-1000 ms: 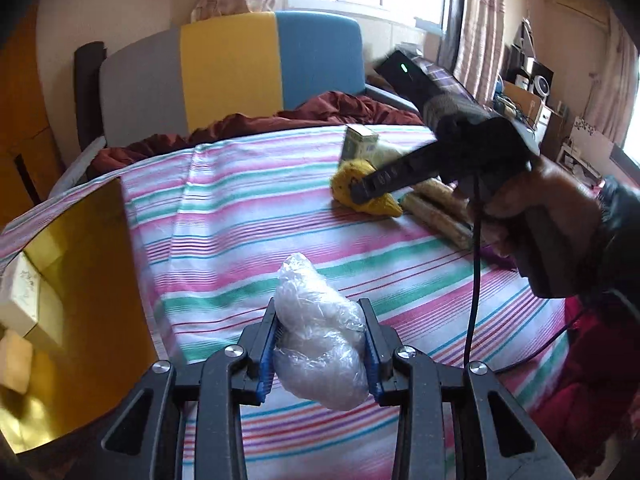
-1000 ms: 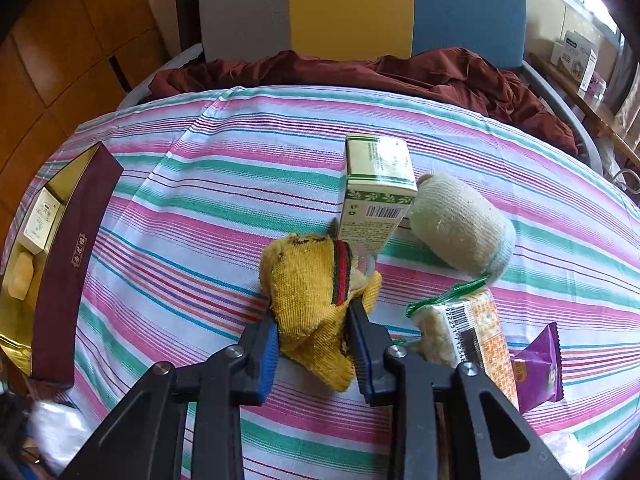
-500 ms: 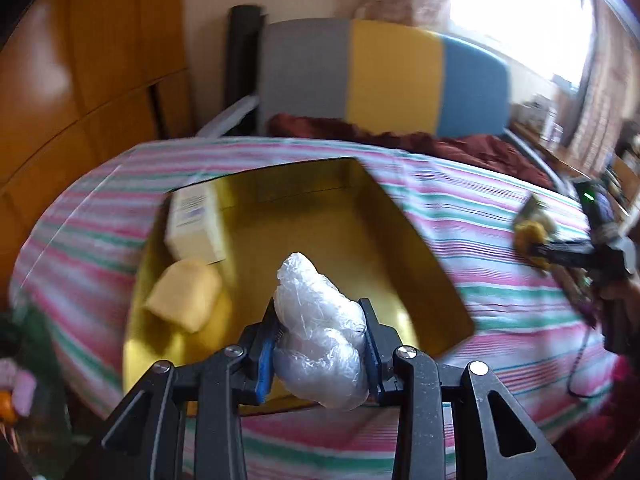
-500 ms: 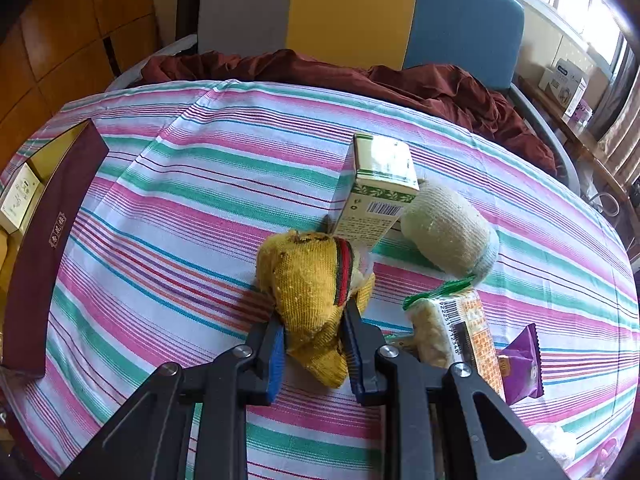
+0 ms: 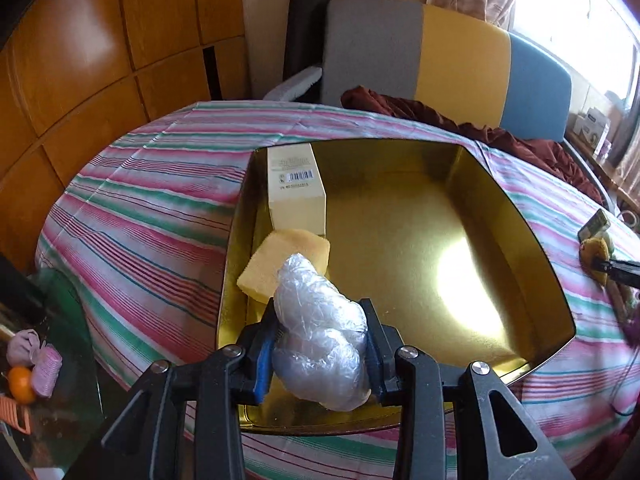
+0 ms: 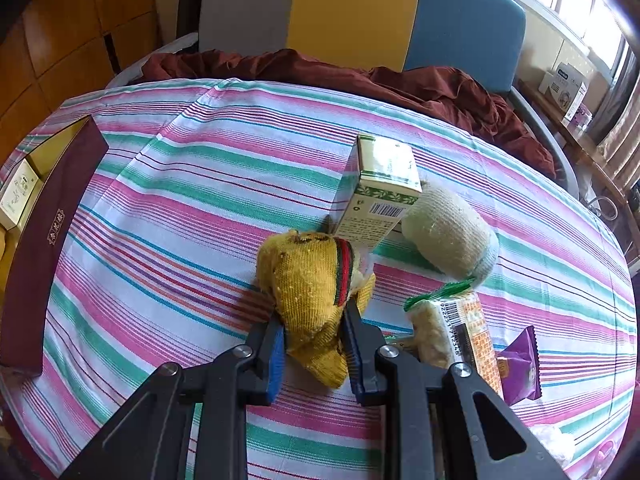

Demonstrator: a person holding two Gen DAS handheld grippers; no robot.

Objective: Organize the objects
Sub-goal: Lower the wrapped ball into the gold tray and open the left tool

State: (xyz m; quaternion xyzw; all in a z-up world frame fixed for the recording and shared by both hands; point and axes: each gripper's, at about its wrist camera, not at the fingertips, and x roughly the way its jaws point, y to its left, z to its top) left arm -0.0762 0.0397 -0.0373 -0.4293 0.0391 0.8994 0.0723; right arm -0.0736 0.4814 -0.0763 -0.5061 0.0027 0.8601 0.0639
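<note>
Plastic wad (image 5: 320,336) over gold box (image 5: 520,208); elsewhere, clamped sock (image 6: 316,300)

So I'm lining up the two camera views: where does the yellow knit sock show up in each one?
Left wrist: yellow knit sock is tiny at the far right edge, on the striped cloth.
Right wrist: the sock sits centre frame, gripped in the right gripper jaws.
Shared landmark: the gold box, which fills the left view and shows at the far left edge of the right.

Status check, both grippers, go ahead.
Left gripper shut on plastic bag bundle, over gold box. Right gripper shut on yellow sock, on the tablecloth. Nothing blocking either.
</note>
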